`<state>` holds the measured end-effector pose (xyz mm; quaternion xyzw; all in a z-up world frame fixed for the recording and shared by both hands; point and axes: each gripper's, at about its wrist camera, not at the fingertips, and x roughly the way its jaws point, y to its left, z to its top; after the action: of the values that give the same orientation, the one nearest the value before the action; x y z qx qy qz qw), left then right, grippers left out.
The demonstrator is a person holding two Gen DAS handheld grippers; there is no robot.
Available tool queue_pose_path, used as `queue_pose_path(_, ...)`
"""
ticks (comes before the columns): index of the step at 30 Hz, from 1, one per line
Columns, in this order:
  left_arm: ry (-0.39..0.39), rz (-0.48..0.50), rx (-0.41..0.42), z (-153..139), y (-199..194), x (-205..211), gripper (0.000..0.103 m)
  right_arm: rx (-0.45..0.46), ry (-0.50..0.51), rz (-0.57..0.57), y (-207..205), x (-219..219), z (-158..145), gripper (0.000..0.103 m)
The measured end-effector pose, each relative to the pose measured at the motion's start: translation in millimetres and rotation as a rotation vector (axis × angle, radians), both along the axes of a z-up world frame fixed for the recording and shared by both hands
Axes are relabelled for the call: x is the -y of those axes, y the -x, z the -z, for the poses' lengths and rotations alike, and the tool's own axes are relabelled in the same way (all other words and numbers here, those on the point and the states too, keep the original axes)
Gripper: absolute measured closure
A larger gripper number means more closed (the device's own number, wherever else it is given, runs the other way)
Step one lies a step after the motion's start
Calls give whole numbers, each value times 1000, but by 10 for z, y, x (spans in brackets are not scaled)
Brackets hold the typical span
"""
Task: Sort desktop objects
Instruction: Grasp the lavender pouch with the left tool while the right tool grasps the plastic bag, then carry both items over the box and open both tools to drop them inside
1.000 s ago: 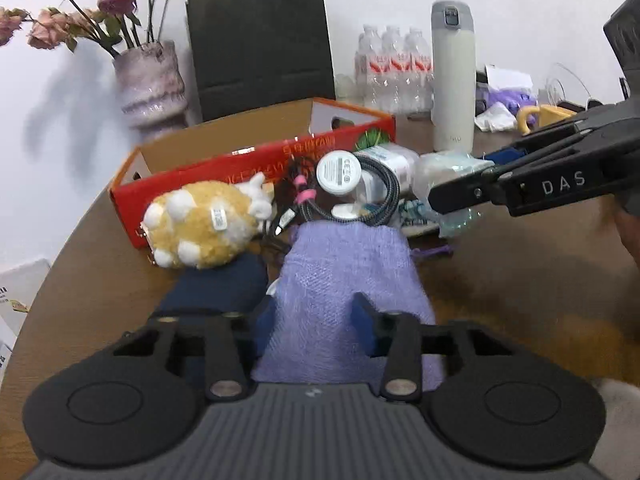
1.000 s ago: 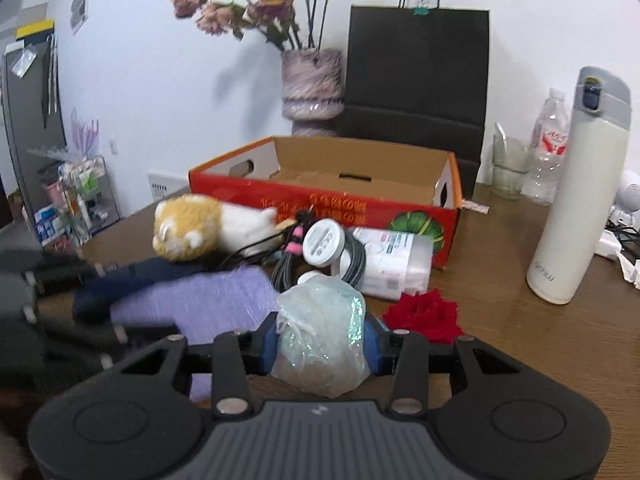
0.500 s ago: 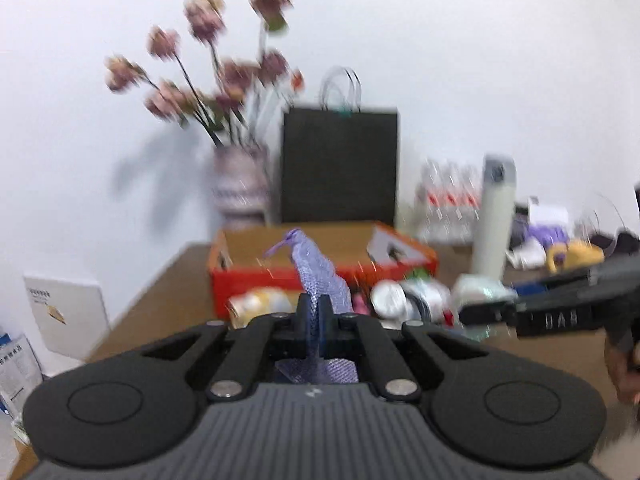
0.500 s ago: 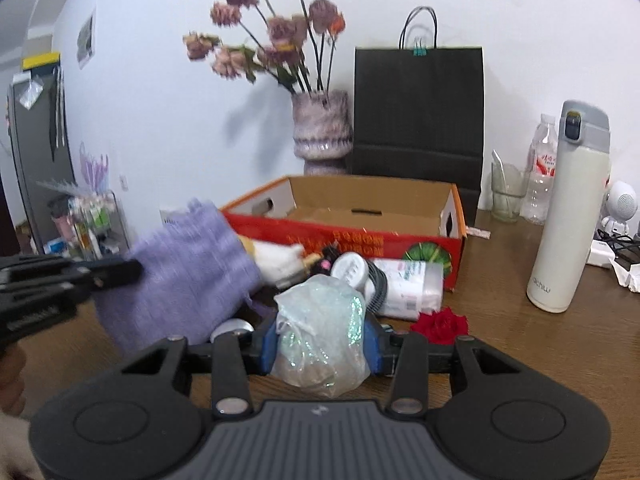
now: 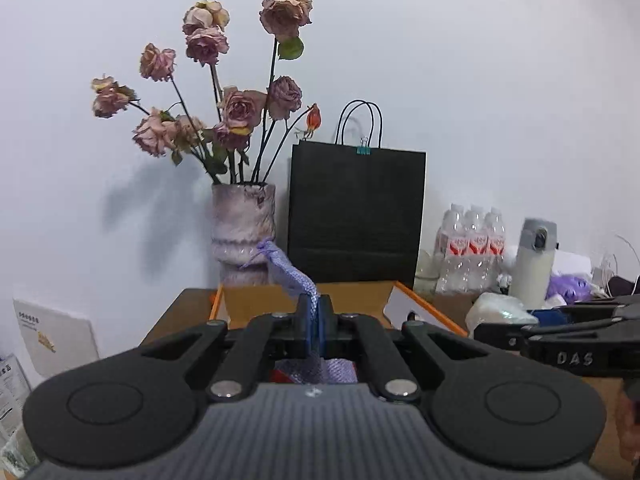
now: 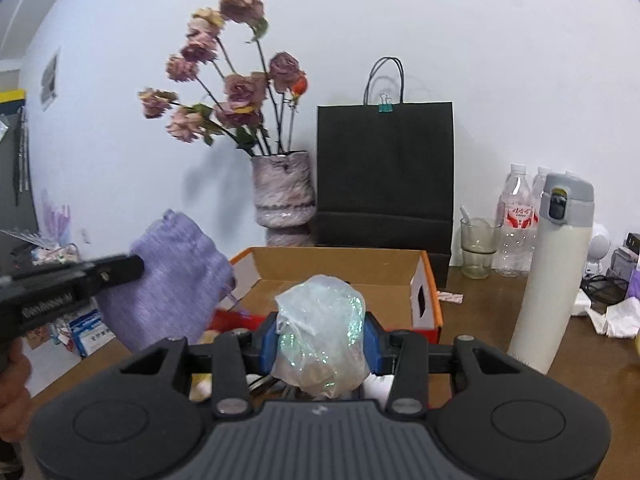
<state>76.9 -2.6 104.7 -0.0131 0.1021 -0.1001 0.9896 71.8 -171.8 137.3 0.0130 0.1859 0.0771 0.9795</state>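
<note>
Left gripper now clamps your purple pouch, lifted off the table; right gripper grips the plastic bundle, both ready for the box

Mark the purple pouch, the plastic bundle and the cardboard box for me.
purple pouch (image 6: pixel 172 280), right wrist view, middle of its cloth face.
plastic bundle (image 6: pixel 320 328), right wrist view, its front between the pads.
cardboard box (image 6: pixel 340 264), right wrist view, inside of its back wall.

Lilac woven pouch, iridescent clear plastic bag, orange-edged cardboard box, black paper bag, mottled mauve vase.
</note>
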Motion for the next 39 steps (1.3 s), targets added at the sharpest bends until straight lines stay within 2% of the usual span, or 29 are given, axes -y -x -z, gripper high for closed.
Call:
queue_pose_path(7,72,6,-59,-218,-571,-64,99,-11,24,8,-598,62,-247,62)
queue_pose_path(15,-33,-60,-112,-422,-1196,0,99,-37,40,7,-1214,17,-509,62)
queue_pose_path(20,-52,-88,-103,-610,-1506,-40,100,-61,55,30,-1625,-7,-671,62)
queue_pose_path(26,-104,-135,-138,-969,-1940,-95,100,-109,34,42,-1991,26,-782,62)
queue_pose_path(28,-89,-153,-150,-1007,-2092,-140,100,-124,34,47,-2107,33,-802,62)
queue_pose_path(31,-62,-158,-211,-939,-2346,-173,100,-160,46,36,-2313,42,-814,62)
queue_pose_path(33,-60,-142,-265,-795,-2472,-122,100,-210,38,44,-2502,63,-759,62)
queue_pose_path(36,-96,-109,-364,-429,-2646,3,100,-308,39,50,-2765,59,-511,63)
queue_pose_path(39,-122,-108,-454,-40,-2808,65,100,-403,73,55,-2969,24,-136,63)
